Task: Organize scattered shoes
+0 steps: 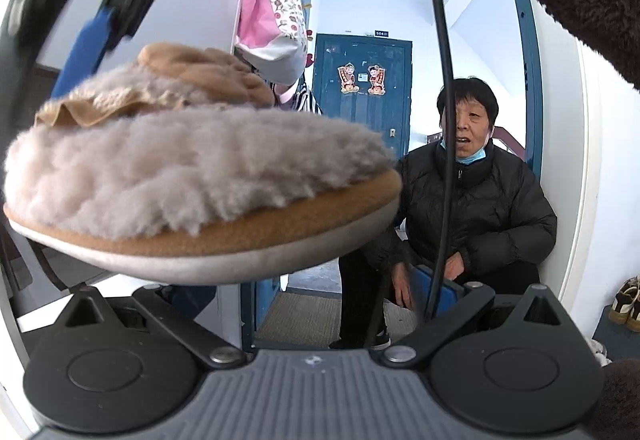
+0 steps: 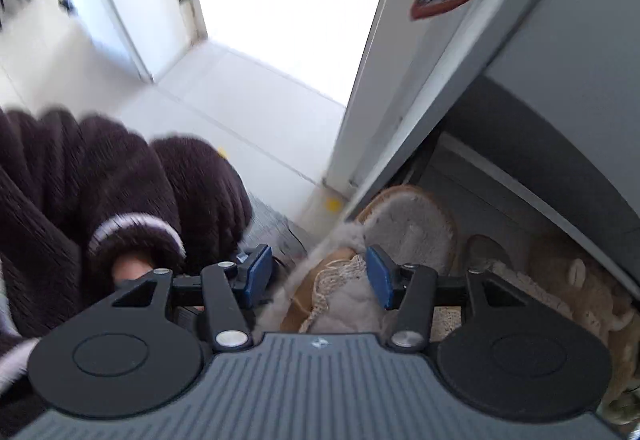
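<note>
Closest to me in the left view is a furry slipper [image 1: 192, 176]. It fills the left half of the frame, sole down and about level, with its grey fleece and tan knit top facing me. My left tongs [image 1: 296, 288] stand wide apart. The blue pad [image 1: 434, 290] at lower right is well clear of the slipper's edge, while the other finger is hidden behind the sole, so I cannot tell what bears the slipper up. My right tongs [image 2: 320, 276] are also apart, pointing steeply down over a tan, fleece-lined slipper [image 2: 404, 228] at lower centre. Its fur comes up between the pads and nothing is pinched. I take it for the same slipper, or else its mate. It lies just inside the cabinet door [image 2: 400, 128], near a second slipper [image 2: 484, 252] to its right. I judge the step to be settling this slipper into the cabinet. To do that well I should draw the right tongs straight up so the pads don't drag the fleece. I should also keep the dangling cable [image 1: 440, 112] off the slipper and leave it square beside its neighbour, toe the same way. The shoes [image 1: 626, 304] at the right edge of the left view are not yet put away.
</note>
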The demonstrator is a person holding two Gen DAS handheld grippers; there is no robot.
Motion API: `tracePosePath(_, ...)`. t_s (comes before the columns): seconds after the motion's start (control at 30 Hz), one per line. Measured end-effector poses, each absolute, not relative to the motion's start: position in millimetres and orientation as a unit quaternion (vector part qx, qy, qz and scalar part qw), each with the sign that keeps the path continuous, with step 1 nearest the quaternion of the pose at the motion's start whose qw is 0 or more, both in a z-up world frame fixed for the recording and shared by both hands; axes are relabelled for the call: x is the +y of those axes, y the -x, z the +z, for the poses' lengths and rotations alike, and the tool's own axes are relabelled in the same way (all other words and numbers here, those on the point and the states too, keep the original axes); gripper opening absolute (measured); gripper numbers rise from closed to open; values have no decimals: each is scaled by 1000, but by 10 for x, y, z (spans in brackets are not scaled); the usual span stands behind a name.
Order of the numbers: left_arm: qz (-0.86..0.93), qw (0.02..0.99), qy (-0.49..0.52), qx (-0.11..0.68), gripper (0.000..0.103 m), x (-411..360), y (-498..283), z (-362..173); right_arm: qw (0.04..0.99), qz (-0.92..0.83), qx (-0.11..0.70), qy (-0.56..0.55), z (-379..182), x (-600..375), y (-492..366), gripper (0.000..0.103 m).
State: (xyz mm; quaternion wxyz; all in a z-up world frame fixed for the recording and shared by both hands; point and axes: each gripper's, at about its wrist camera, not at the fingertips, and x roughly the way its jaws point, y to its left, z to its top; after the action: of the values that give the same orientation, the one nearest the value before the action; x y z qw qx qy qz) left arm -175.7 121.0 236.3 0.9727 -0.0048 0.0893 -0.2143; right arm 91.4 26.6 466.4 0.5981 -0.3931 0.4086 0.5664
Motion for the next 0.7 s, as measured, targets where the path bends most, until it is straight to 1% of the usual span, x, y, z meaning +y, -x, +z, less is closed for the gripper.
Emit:
tracePosePath(0.07, -216, 972, 5, 88, 102, 1213, 1768, 2365, 592, 546, 407, 432, 4486, 296, -915, 60)
tracePosePath(0.13, -217, 972, 4, 87, 102, 1213, 1770, 2367, 592, 543, 403, 438, 4422, 243, -987, 65)
tracePosePath(0.27, -214, 973, -2, 86, 102, 1194, 1765, 2354, 604, 493, 409, 474, 4336, 210, -1182, 64)
tracePosePath(0.5, -216, 972, 3, 90, 102, 1209, 1748, 2357, 603, 514, 403, 457, 4187, 269, -1233, 64)
tracePosePath(0.57, -218, 972, 2, 91, 102, 1208, 1743, 2359, 617, 510, 401, 446, 4253, 204, -1231, 65)
tracePosePath(0.7, -226, 970, 8, 91, 102, 1217, 1744, 2379, 670, 496, 395, 387, 4555, -118, -1246, 65)
